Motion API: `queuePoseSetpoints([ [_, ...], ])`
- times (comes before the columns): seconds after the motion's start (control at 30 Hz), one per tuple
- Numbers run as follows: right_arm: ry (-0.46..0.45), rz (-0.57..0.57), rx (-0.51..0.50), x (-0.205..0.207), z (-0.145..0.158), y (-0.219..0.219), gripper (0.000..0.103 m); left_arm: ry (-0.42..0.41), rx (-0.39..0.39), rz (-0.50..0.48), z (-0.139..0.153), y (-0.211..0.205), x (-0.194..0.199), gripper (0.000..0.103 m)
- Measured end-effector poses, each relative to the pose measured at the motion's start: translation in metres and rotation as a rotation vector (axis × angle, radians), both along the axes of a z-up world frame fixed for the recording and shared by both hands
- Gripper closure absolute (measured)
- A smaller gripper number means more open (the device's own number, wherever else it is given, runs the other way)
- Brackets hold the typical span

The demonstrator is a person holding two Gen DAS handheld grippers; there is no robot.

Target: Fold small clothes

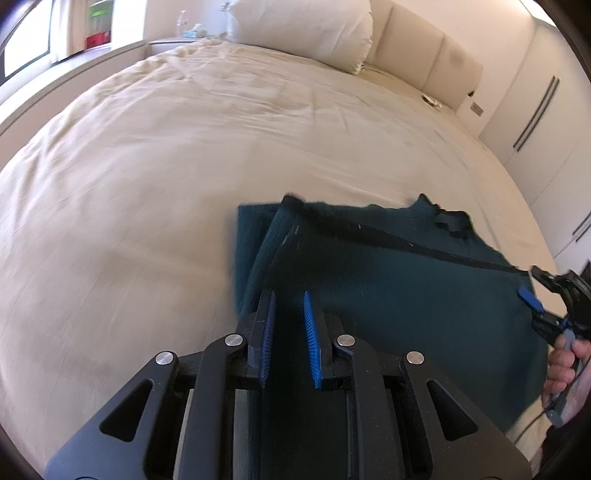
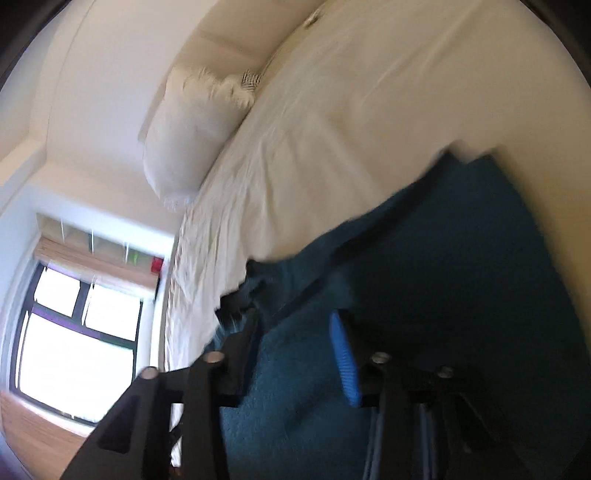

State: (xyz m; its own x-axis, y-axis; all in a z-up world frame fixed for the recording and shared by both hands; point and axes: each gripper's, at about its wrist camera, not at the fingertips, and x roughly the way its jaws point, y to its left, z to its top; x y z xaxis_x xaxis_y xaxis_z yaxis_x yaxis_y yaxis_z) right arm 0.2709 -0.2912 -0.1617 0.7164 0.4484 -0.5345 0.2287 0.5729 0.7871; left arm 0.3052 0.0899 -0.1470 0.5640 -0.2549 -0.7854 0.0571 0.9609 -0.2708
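While the dark teal garment (image 1: 399,295) lies on the bed (image 1: 184,147), the left tool (image 1: 289,328) grips its near edge; the right tool (image 2: 295,354), released, stands over it.

1. A bed (image 1: 184,147) under a cream cover (image 2: 351,110), creased all over, fills most of both views.
2. A white pillow (image 1: 299,29) lies at the head of the bed, against a padded cream headboard (image 1: 417,51).
3. A small dark thing (image 1: 430,99) lies on the cover near the headboard; too small to tell what it is.
4. White cupboards (image 1: 535,110) with long dark handles stand beside the bed.
5. A window (image 2: 77,347) in a dark frame is bright with daylight.
6. Above it, open shelves (image 2: 92,240) hold a red box (image 2: 157,264) and something green.
7. A clear bottle (image 1: 181,22) and a blue pack (image 1: 194,33) stand on a ledge beyond the bed.
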Motion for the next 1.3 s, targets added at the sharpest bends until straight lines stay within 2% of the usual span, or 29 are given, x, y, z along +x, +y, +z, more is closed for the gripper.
queuePoseSetpoints([
  [0.07, -0.05, 0.013, 0.0, -0.028, 0.014, 0.004, 0.038, 0.0, -0.051, -0.026, 0.01, -0.003, -0.024, 0.087],
  [0.17, -0.083, 0.215, 0.072, -0.06, 0.02, 0.058, 0.038, 0.016, -0.098, -0.168, 0.017, -0.034, -0.061, 0.087],
  [0.23, -0.089, 0.335, 0.104, -0.074, 0.015, 0.097, 0.038, 0.071, -0.14, -0.269, 0.006, -0.058, -0.082, 0.087],
  [0.27, -0.076, 0.389, 0.127, -0.081, 0.007, 0.118, 0.038, 0.099, -0.141, -0.299, -0.004, -0.067, -0.09, 0.087],
  [0.33, -0.016, 0.439, 0.124, -0.084, -0.009, 0.142, 0.038, 0.116, -0.085, -0.293, -0.019, -0.073, -0.097, 0.087],
  [0.37, 0.026, 0.441, 0.11, -0.083, -0.018, 0.145, 0.04, 0.116, -0.088, -0.28, -0.025, -0.069, -0.099, 0.087],
  [0.4, 0.063, 0.423, 0.111, -0.086, -0.029, 0.141, 0.05, 0.117, -0.124, -0.261, -0.028, -0.059, -0.099, 0.087],
  [0.43, 0.065, 0.411, 0.125, -0.088, -0.033, 0.133, 0.053, 0.122, -0.153, -0.241, -0.029, -0.05, -0.099, 0.087],
  [0.63, 0.053, 0.224, 0.073, -0.114, -0.032, 0.05, 0.056, 0.119, -0.174, -0.188, -0.026, -0.014, -0.098, 0.087],
  [0.8, 0.048, 0.02, 0.047, -0.147, -0.031, -0.029, 0.065, 0.117, -0.22, -0.141, -0.028, 0.017, -0.104, 0.087],
  [0.93, 0.031, -0.078, 0.017, -0.168, -0.014, -0.073, 0.061, 0.114, -0.253, -0.107, -0.023, 0.039, -0.114, 0.087],
  [1.0, 0.006, -0.106, -0.028, -0.179, 0.003, -0.076, 0.046, 0.092, -0.202, -0.061, -0.012, 0.054, -0.126, 0.087],
  [1.1, -0.073, -0.08, -0.01, -0.181, 0.029, -0.059, 0.036, 0.063, -0.211, -0.006, 0.003, 0.066, -0.136, 0.087],
  [1.2, -0.12, 0.079, 0.034, -0.157, 0.039, -0.004, 0.034, 0.038, -0.227, -0.016, 0.013, 0.062, -0.136, 0.087],
  [1.27, -0.117, 0.206, 0.057, -0.136, 0.033, 0.04, 0.033, 0.05, -0.229, -0.028, 0.011, 0.054, -0.131, 0.087],
  [1.3, -0.107, 0.234, 0.055, -0.129, 0.029, 0.053, 0.032, 0.058, -0.232, -0.025, 0.007, 0.054, -0.128, 0.087],
])
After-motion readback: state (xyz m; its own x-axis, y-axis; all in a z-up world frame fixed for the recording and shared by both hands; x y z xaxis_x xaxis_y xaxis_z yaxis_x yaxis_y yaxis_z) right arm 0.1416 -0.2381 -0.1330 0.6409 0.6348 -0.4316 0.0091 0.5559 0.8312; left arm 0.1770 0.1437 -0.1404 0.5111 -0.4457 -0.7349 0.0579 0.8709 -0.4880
